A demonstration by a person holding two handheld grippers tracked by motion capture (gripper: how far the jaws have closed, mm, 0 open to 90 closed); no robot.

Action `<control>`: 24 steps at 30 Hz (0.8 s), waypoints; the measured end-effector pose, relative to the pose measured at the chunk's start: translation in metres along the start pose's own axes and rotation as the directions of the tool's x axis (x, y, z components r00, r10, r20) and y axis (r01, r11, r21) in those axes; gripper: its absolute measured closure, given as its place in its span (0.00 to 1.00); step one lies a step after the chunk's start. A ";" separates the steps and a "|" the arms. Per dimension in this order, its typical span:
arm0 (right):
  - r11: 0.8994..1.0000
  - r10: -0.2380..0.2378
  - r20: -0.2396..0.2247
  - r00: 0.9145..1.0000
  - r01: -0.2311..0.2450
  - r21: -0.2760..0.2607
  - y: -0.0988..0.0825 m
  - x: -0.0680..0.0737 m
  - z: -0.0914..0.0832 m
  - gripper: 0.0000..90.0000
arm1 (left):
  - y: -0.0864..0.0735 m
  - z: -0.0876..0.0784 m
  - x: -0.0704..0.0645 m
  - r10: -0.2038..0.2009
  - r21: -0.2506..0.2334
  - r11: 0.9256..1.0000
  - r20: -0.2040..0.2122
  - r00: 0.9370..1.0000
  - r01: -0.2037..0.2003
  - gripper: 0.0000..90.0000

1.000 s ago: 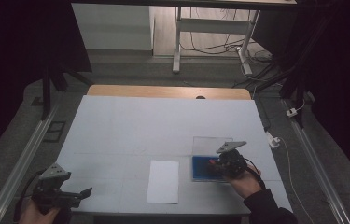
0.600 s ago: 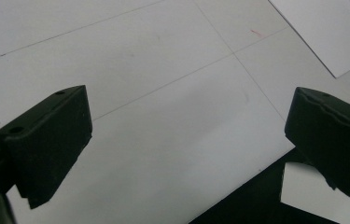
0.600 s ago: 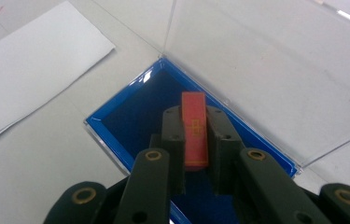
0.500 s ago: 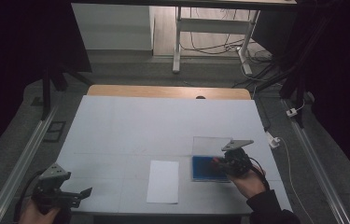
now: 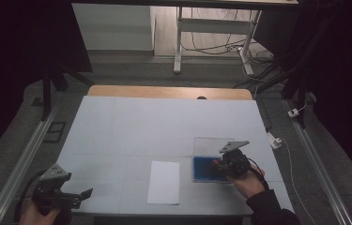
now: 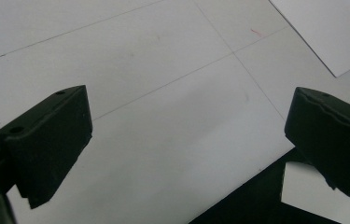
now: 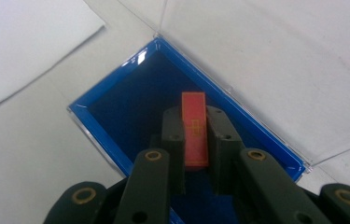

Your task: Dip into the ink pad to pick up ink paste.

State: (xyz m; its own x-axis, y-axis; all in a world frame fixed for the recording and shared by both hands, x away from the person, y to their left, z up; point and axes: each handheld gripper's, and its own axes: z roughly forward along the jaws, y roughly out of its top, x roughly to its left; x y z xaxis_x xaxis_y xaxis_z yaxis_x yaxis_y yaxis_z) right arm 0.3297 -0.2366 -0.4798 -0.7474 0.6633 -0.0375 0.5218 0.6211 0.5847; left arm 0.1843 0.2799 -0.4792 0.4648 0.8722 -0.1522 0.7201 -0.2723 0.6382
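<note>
My right gripper (image 5: 217,165) hangs over a shallow blue-lined box (image 5: 202,169) at the table's front right, with the box's clear lid (image 5: 213,143) lying open behind it. In the right gripper view the gripper (image 7: 195,117) is shut on a thin red slab (image 7: 194,128) with a faint yellow mark, held upright above the blue box (image 7: 116,107). My left gripper (image 5: 83,195) stands open at the front left corner with nothing between its fingers. In the left gripper view it (image 6: 186,140) hovers over bare white table near the front edge.
A white sheet of paper (image 5: 164,182) lies flat at the front middle, between the two hands, and shows as the sheet (image 6: 322,28) and the paper (image 7: 23,42) in the gripper views. The white table top (image 5: 164,122) stretches back to a wooden strip. Metal rails run along both sides.
My right gripper has shifted slightly to the right over the blue box, still gripping the red slab. The left hand has stayed in place.
</note>
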 end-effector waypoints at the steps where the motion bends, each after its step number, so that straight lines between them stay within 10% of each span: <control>1: 1.000 0.000 -0.002 1.000 0.000 -0.003 0.000 0.000 0.000 0.88 | 0.000 0.000 0.000 0.000 0.000 1.000 0.000 1.000 0.000 0.01; 12: 0.999 0.047 -0.027 0.999 -0.047 -0.007 -0.004 -0.004 0.003 0.89 | 0.000 0.000 0.000 0.002 0.003 1.000 -0.001 1.000 -0.002 0.01; 24: 0.996 -0.087 0.088 0.992 0.085 0.031 0.000 0.017 0.005 0.89 | 0.001 0.001 -0.001 0.003 0.006 1.000 -0.001 1.000 -0.003 0.01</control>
State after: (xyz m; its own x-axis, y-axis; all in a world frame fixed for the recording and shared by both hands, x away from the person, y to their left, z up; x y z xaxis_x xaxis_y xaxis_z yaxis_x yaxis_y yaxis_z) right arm 0.3194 -0.2234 -0.4847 -0.7510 0.6407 -0.1595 0.4691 0.6878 0.5539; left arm 0.1849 0.2790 -0.4794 0.4666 0.8718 -0.1493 0.7215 -0.2775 0.6344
